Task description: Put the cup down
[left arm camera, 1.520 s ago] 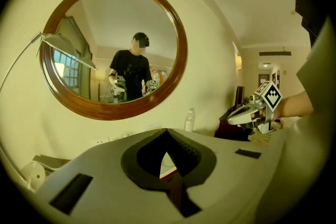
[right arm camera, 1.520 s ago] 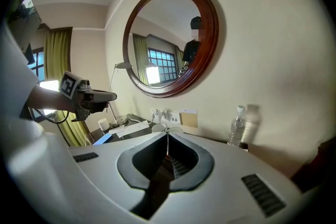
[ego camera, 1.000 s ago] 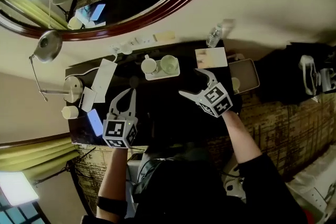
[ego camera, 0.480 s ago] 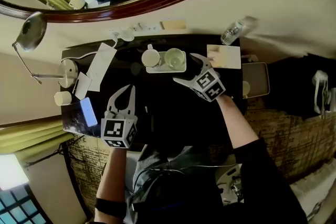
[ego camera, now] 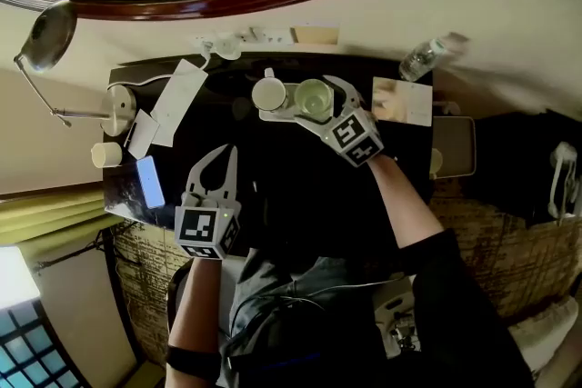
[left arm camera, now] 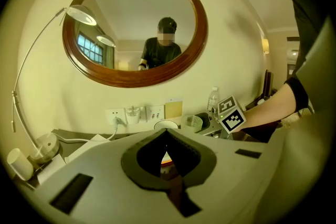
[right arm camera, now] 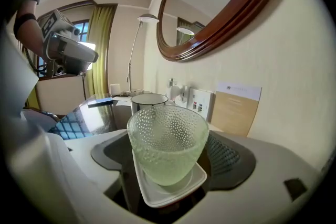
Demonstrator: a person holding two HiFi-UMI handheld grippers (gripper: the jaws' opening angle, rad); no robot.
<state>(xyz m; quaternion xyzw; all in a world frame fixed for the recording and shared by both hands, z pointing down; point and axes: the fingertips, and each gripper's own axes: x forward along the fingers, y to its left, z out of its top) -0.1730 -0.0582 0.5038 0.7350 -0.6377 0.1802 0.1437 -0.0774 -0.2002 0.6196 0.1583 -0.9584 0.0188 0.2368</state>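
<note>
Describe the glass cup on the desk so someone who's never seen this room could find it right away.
Below the round wood-framed mirror stands a dark desk, with a small white tray at its back edge. Of the two cups on it, pick the see-through greenish glass cup with a dimpled surface, not the plain white mug beside it.

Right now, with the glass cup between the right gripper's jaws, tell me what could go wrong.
1. The jaws of the right gripper have just been closing around the glass cup but do not seem to press on it yet. Its rounded, tapering wall could slip or tip if pinched off-centre.
2. The white mug stands close beside it on the same small tray, so a jaw could knock it.
3. The tray might slide on the glossy desk.
</note>
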